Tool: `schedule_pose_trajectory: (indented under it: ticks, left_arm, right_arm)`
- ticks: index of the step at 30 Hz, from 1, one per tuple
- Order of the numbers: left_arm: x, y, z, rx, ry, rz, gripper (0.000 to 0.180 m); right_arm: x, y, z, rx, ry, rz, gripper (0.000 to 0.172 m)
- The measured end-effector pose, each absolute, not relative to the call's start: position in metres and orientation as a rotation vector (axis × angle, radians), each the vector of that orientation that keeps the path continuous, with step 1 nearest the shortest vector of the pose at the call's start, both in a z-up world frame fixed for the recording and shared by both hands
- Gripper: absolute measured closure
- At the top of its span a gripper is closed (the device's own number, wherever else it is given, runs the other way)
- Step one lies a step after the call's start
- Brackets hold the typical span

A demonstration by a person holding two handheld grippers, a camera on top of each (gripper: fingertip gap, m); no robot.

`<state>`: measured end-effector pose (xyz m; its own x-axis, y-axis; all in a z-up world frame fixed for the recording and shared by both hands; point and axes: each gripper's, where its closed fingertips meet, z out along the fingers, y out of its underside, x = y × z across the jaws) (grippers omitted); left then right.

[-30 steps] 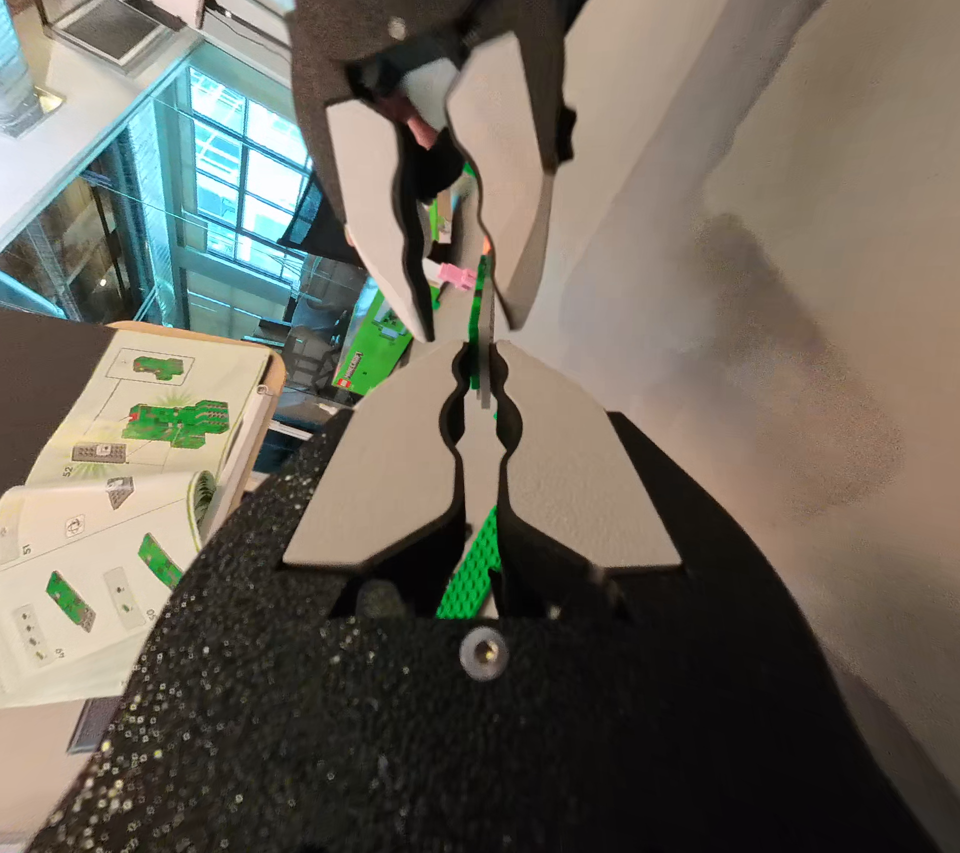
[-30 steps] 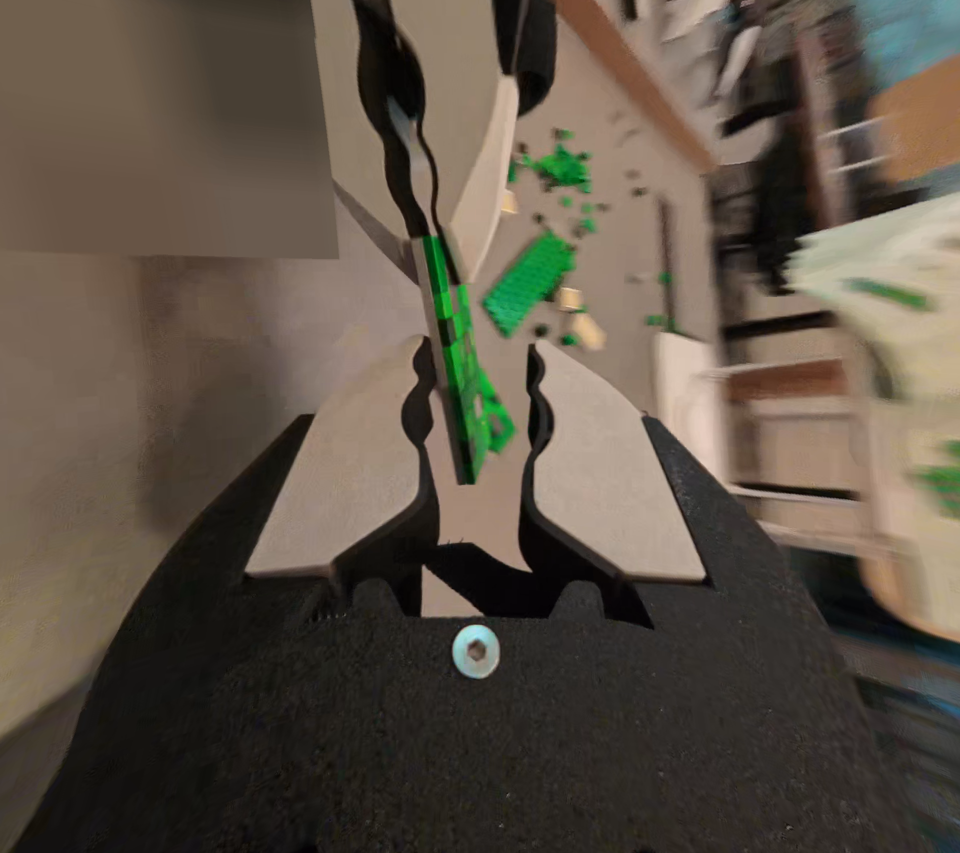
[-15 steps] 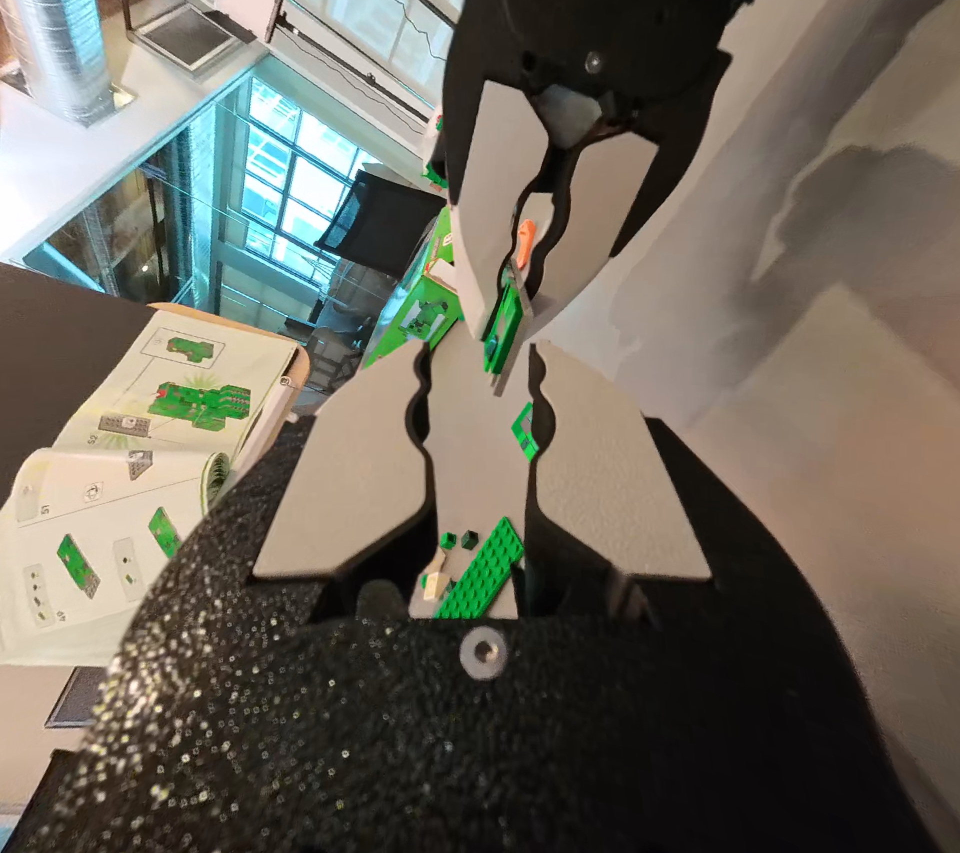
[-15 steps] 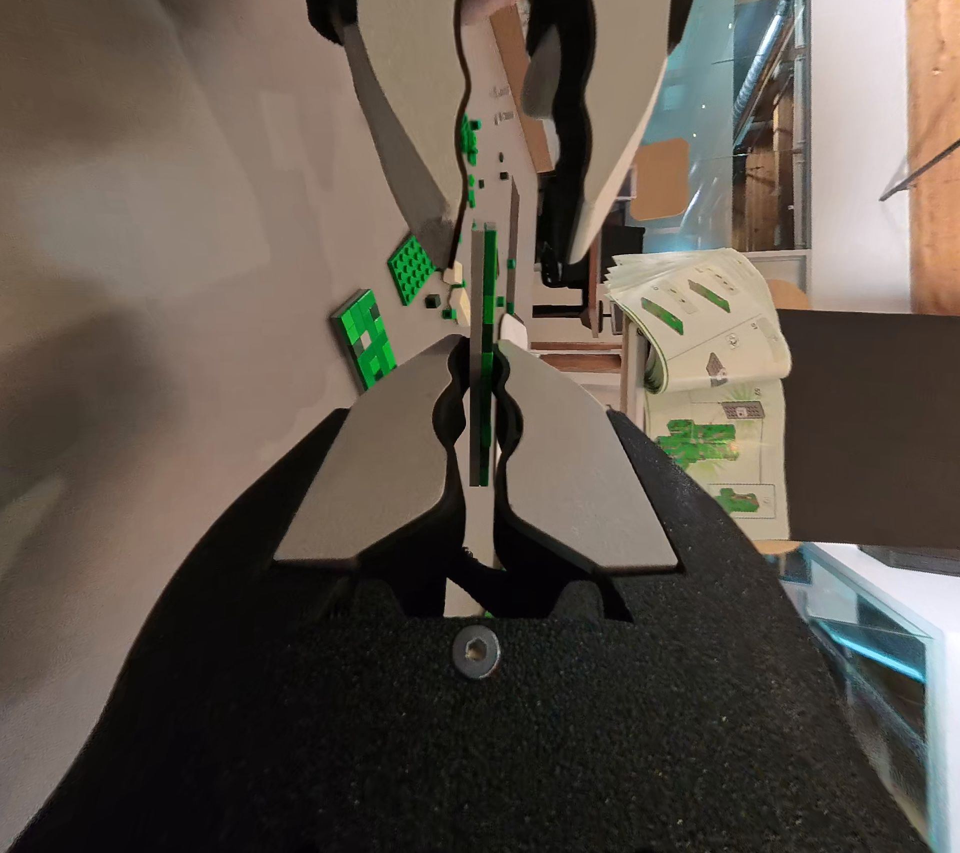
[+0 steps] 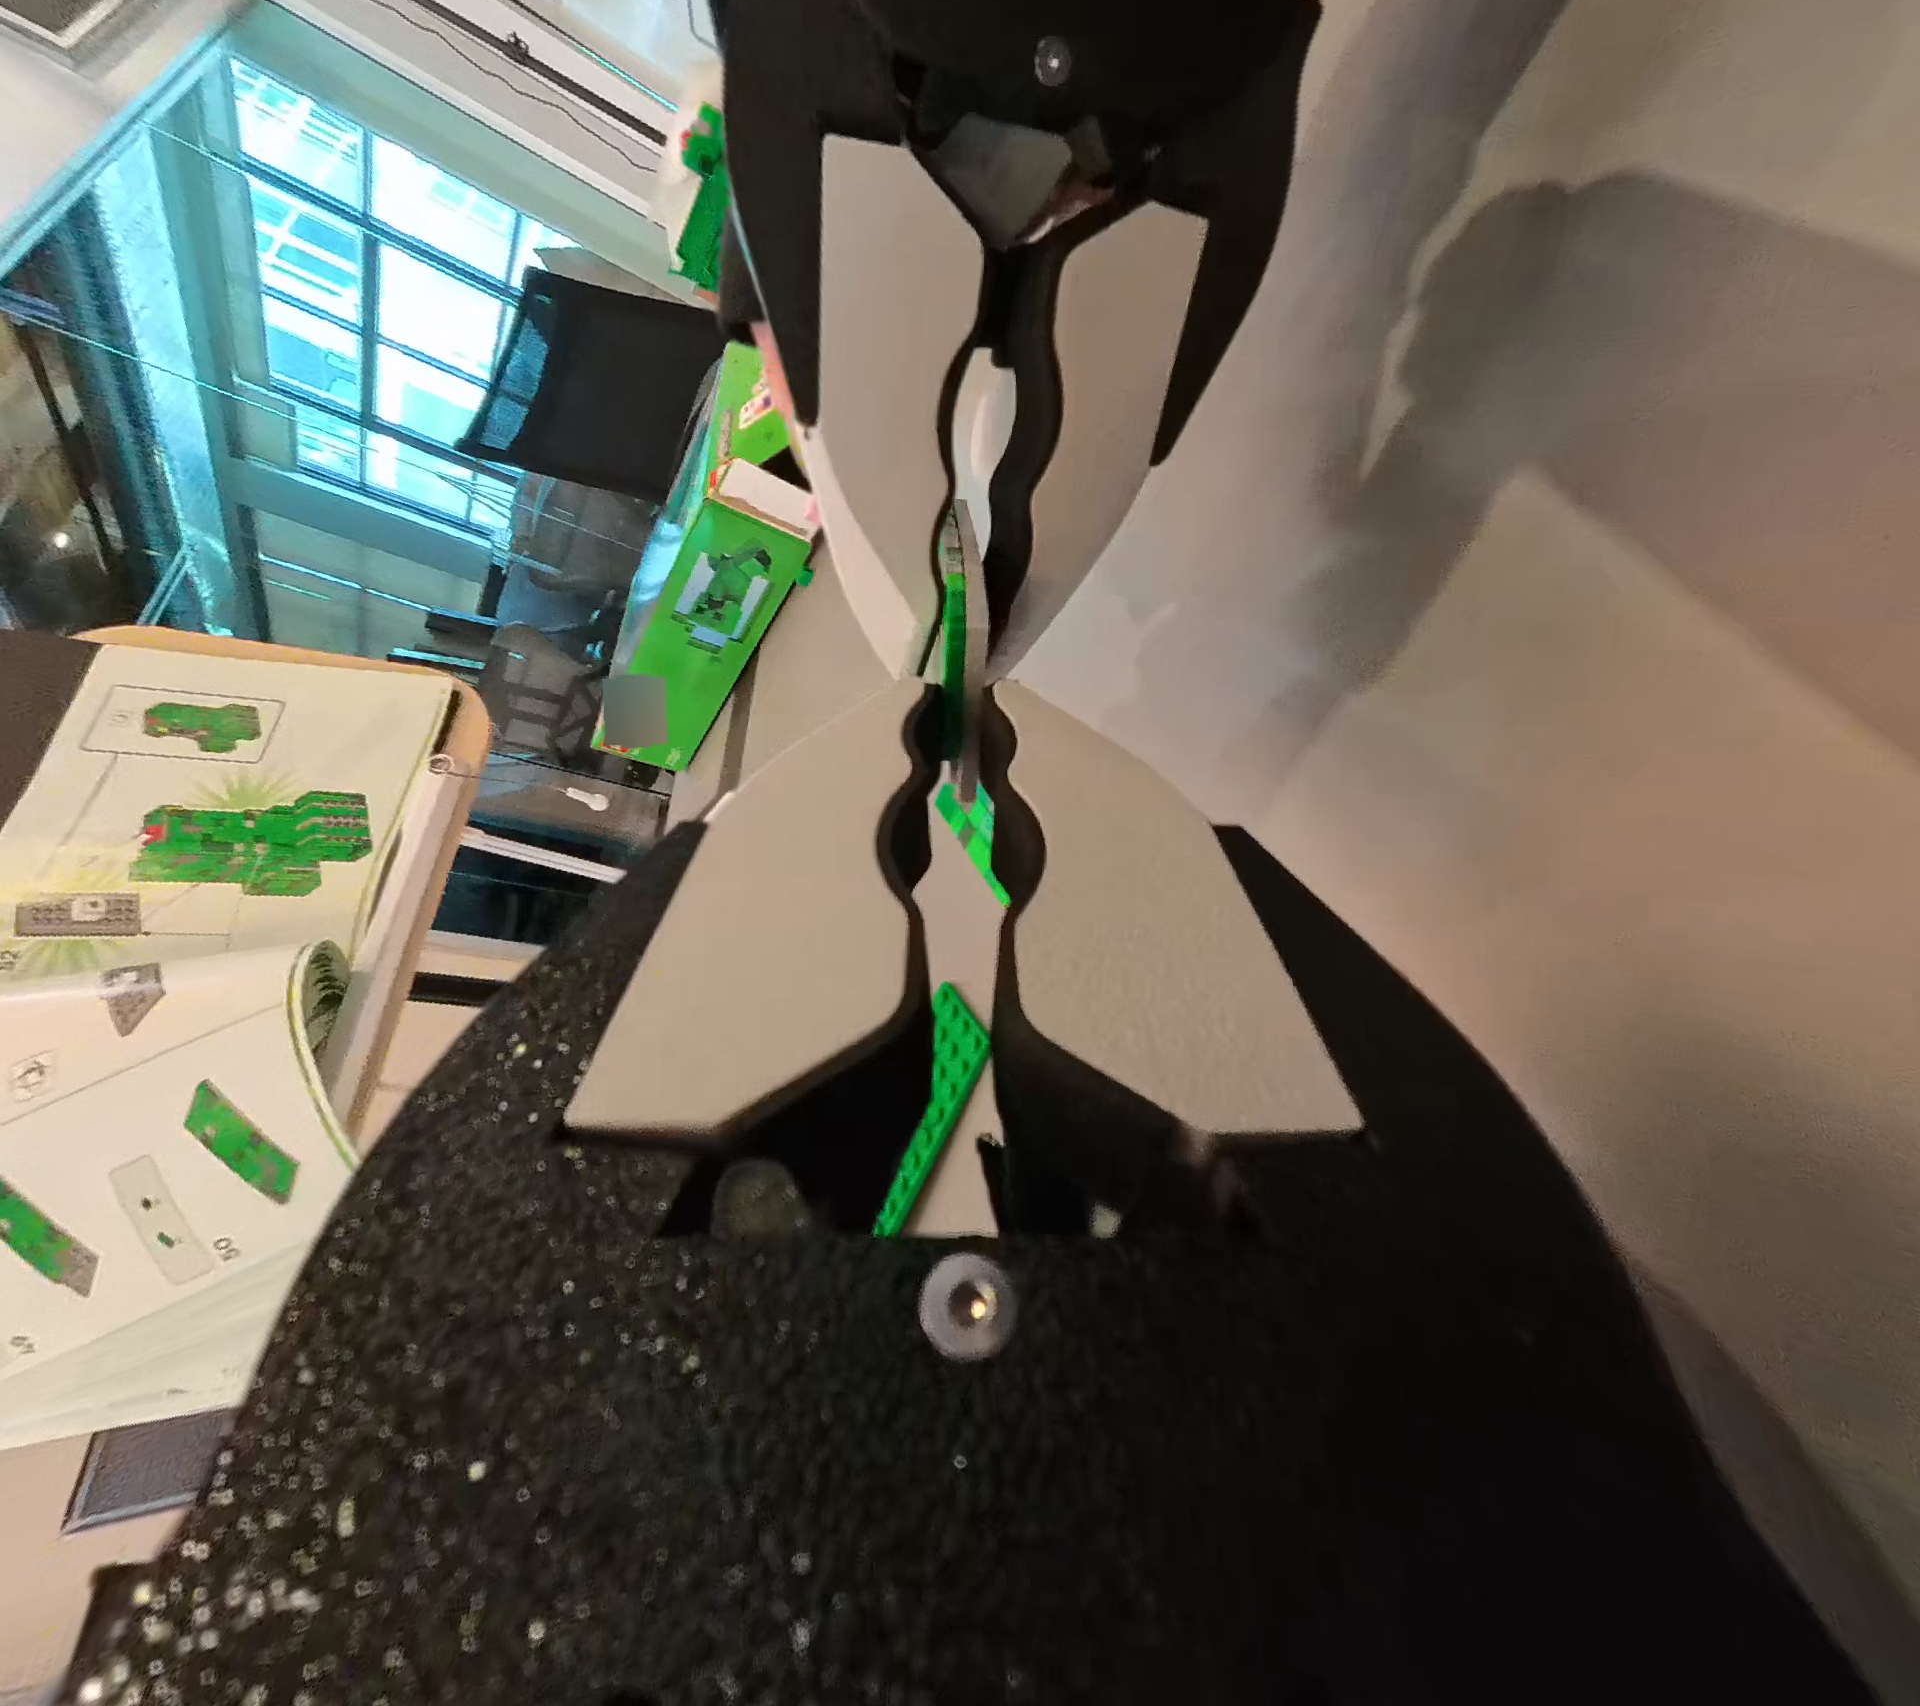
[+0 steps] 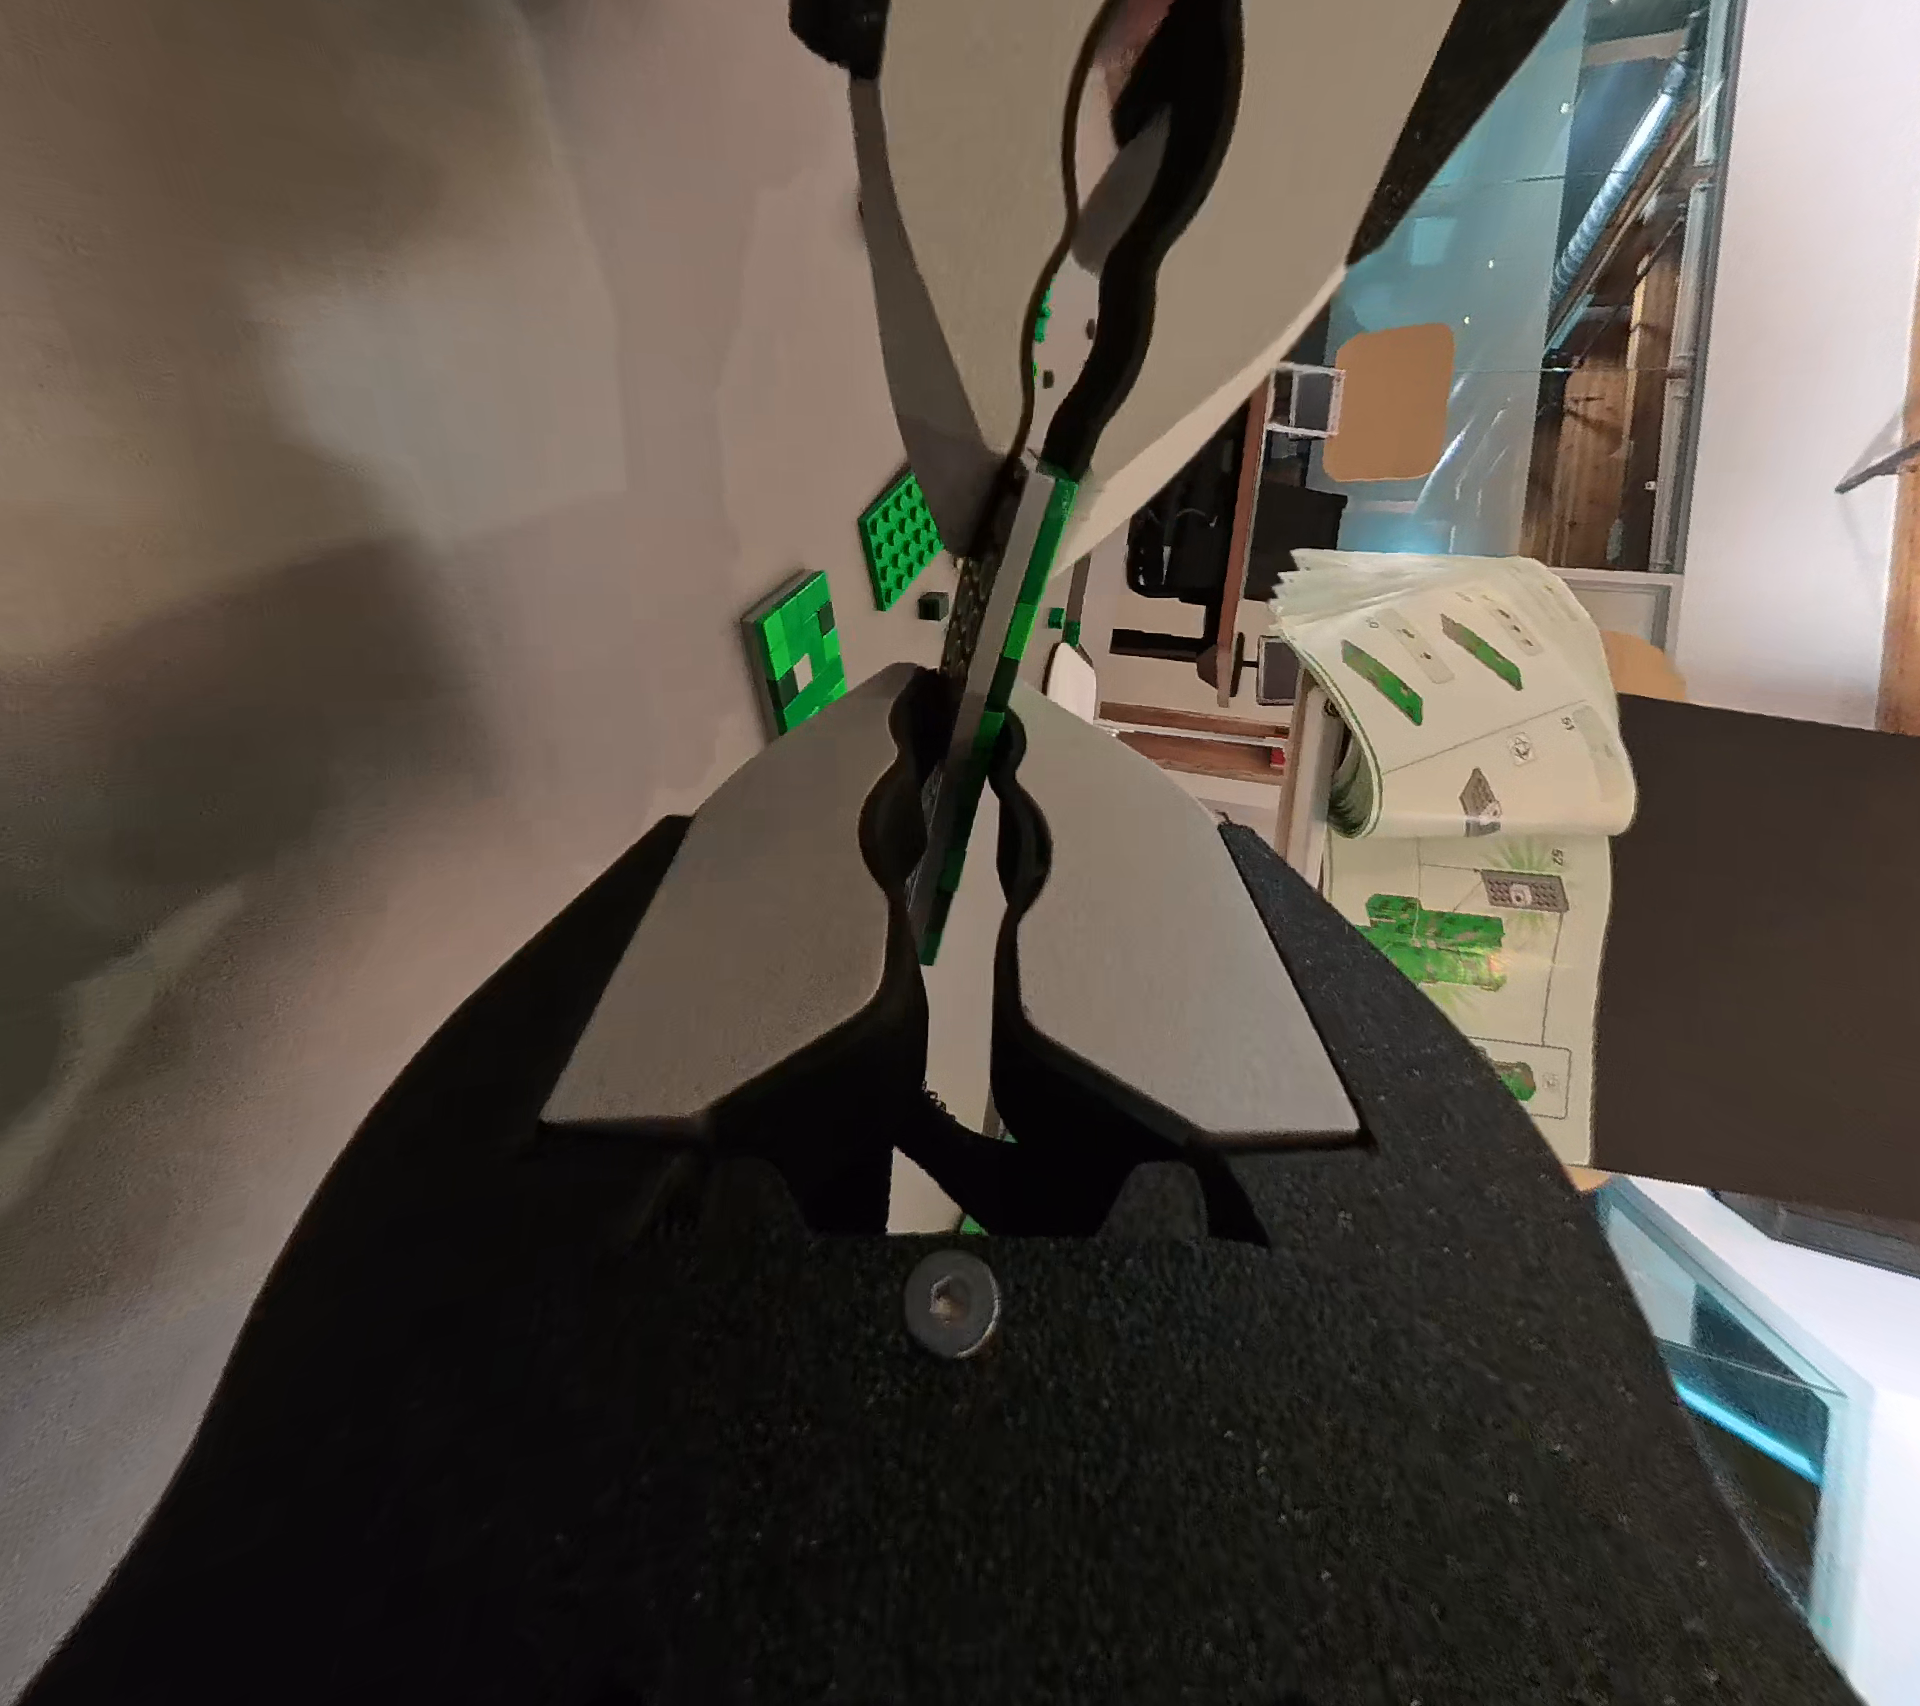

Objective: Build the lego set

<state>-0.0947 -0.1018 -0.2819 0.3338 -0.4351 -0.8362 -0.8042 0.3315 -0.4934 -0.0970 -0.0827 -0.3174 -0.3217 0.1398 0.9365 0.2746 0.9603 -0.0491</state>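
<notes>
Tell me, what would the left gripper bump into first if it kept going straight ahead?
Most likely the right gripper. It faces the left gripper tip to tip, and both sets of fingers are closed on the same thin green-and-grey brick plate. Depth is hard to judge.

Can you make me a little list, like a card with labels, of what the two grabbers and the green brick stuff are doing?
Left gripper: shut on one end of the flat brick panel
Right gripper: shut on the other end of the same panel
Panel: green on one side, grey on the other, seen edge-on
On table: checkered green tile, studded green plate
Nearby: open booklet, green box
</notes>
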Motion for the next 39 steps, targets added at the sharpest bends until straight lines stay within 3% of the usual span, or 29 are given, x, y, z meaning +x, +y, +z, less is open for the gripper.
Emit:
schedule_pose_trajectory:
  ticks: [4, 6, 8, 18, 23, 31, 35, 39]
  left_arm:
    - [-0.096, -0.098, -0.278, -1.358, 1.151, 0.204, 0.163]
    - [-0.104, -0.088, -0.276, -1.488, 0.997, 0.071, 0.109]
    - [-0.106, -0.084, -0.274, -1.589, 0.850, -0.128, 0.096]
    - [-0.109, -0.099, -0.257, -1.618, 0.134, -0.986, 0.138]
    - [-0.127, -0.109, -0.242, -1.427, -0.137, -1.292, 0.142]
    - [-0.136, -0.112, -0.249, -1.474, -0.242, -1.334, 0.174]
    - [-0.151, -0.124, -0.262, -1.528, -0.362, -1.318, 0.175]
    - [-0.171, -0.147, -0.280, -1.634, -0.475, -1.373, 0.175]
  right_arm:
    - [-0.098, -0.073, -0.306, -0.318, -1.796, -0.187, 0.166]
    - [-0.099, -0.066, -0.301, -0.291, -1.738, -0.271, 0.165]
    - [-0.100, -0.062, -0.300, -0.259, -1.695, -0.339, 0.166]
    - [-0.111, -0.065, -0.260, -0.194, -1.425, -0.454, 0.166]
    - [-0.123, -0.078, -0.252, -0.090, -1.365, -0.473, 0.166]
    - [-0.139, -0.096, -0.261, -0.039, -1.377, -0.391, 0.160]
    - [-0.137, -0.097, -0.266, -0.170, -1.511, -0.148, 0.137]
    - [-0.142, -0.075, -0.270, -0.452, -1.746, 0.202, 0.138]
